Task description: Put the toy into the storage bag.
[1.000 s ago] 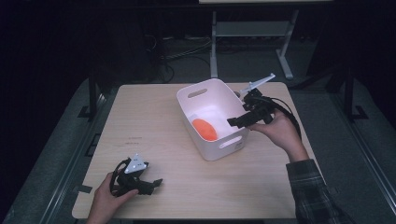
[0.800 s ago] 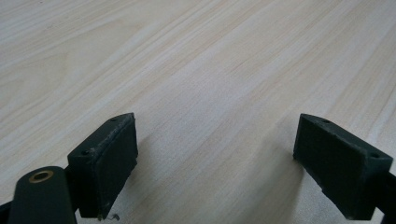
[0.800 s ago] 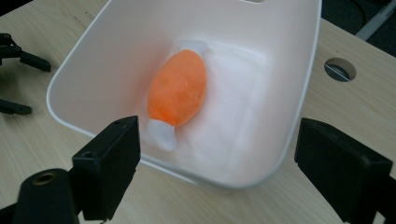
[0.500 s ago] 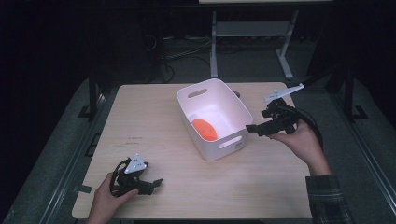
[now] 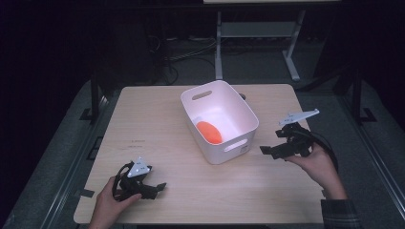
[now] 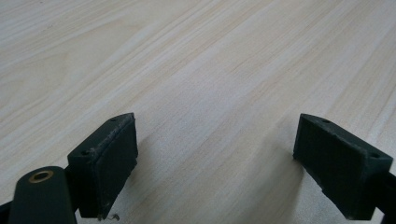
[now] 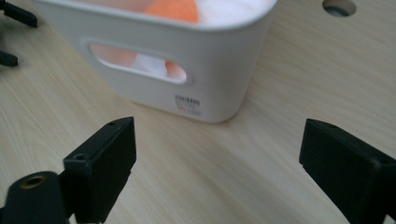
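Both tongs low, jaws wide apart.

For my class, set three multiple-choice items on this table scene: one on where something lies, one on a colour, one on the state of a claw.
1. Where does the orange object lie?
A. Inside the white bin
B. On the table beside the bin
C. Between the jaws of the left claw

2. What colour is the bin?
A. Blue
B. White
C. Black

3. How does the right claw stand?
A. Shut on the bin's rim
B. Shut on the orange object
C. Open, with nothing between its jaws

Answers:
1 A, the high view shows the orange object on the bin's floor.
2 B, its walls show white in the high view and the right gripper view.
3 C, the right gripper view shows its jaws wide apart over bare table, short of the bin.
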